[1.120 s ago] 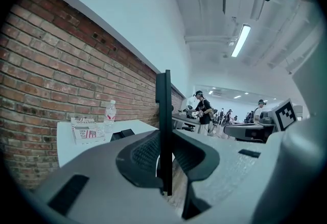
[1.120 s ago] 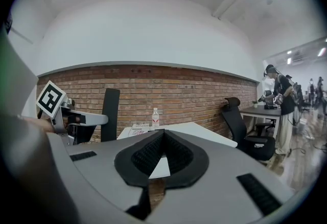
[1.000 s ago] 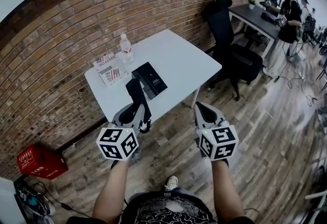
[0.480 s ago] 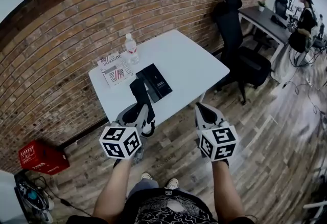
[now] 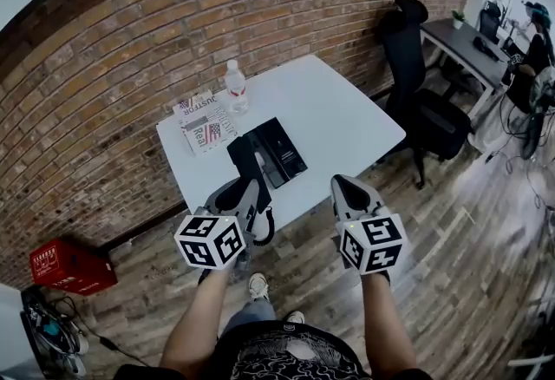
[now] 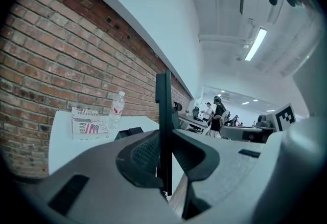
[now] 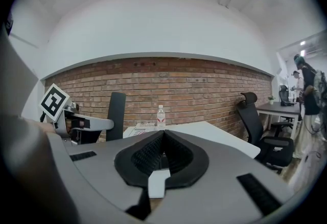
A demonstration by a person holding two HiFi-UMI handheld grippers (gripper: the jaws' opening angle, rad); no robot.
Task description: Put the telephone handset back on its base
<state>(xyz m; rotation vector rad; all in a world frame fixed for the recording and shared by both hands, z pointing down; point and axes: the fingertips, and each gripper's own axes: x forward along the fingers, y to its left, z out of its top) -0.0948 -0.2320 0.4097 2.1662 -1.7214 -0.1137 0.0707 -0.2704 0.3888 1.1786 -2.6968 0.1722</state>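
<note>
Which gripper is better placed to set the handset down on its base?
Left. The left gripper is shut on the handset, held upright near the base on the table. The right gripper is shut and empty.

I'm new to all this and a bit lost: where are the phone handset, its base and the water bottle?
handset (image 5: pixel 241 158), head view, its upper half
base (image 5: pixel 283 149), head view, middle of its top
water bottle (image 5: pixel 235 90), head view, middle of its body
</note>
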